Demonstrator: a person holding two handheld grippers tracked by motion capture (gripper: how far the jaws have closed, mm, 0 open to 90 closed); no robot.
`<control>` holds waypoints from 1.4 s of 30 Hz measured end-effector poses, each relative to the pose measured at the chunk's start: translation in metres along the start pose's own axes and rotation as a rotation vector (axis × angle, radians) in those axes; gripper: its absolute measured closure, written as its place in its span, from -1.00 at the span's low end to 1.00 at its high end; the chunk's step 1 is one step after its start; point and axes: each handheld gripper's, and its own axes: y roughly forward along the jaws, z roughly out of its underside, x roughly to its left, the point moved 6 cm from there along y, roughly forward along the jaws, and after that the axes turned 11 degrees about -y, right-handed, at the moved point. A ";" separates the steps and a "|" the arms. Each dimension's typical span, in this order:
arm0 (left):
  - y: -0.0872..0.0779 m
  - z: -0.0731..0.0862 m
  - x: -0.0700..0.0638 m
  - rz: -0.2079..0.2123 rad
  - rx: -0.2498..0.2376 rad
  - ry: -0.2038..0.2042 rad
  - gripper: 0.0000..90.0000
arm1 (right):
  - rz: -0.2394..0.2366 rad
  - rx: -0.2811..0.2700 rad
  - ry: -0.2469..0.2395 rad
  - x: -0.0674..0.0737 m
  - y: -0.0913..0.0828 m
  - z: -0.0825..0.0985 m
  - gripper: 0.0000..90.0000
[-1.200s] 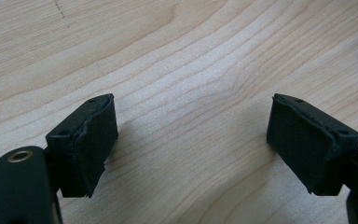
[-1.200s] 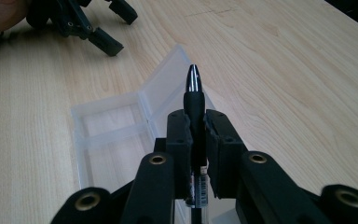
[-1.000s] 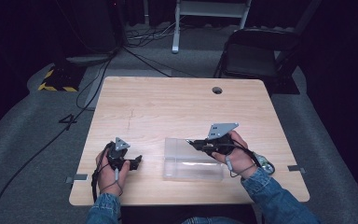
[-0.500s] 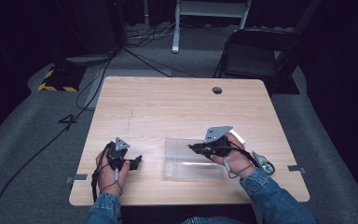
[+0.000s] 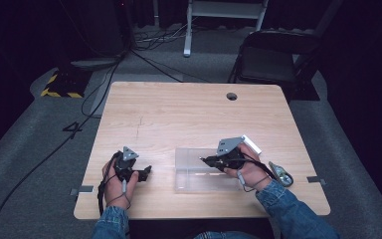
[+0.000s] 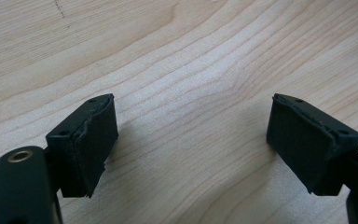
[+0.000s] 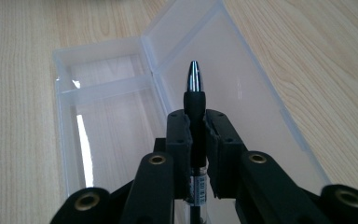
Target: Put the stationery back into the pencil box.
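R tongs [image 7: 196, 126] clenched on pen [image 7: 194, 91], its long axis along the jaws w/ tip fwd, just over open clear case [image 7: 107, 121] on table [image 5: 179, 114]; L tongs [image 6: 191, 144] released, empty, well apart.

The high view looks forward and down on the whole tabletop [image 5: 189, 114] from the person's side. The left tool view sits close above bare wood. The right tool view looks close along its jaws at the clear case [image 7: 121, 116], which the high view shares at lower centre [image 5: 191, 172].
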 end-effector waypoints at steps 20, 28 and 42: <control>0.000 0.000 0.000 0.000 0.000 0.001 -0.63 | -0.042 0.038 -0.023 0.011 0.010 0.003 0.79; 0.000 0.000 0.000 0.000 0.000 0.000 -0.63 | -0.052 0.056 -0.032 0.016 0.016 0.003 0.79; 0.000 0.000 0.000 0.000 0.000 0.000 -0.62 | -0.061 0.080 -0.056 0.022 0.025 0.005 0.79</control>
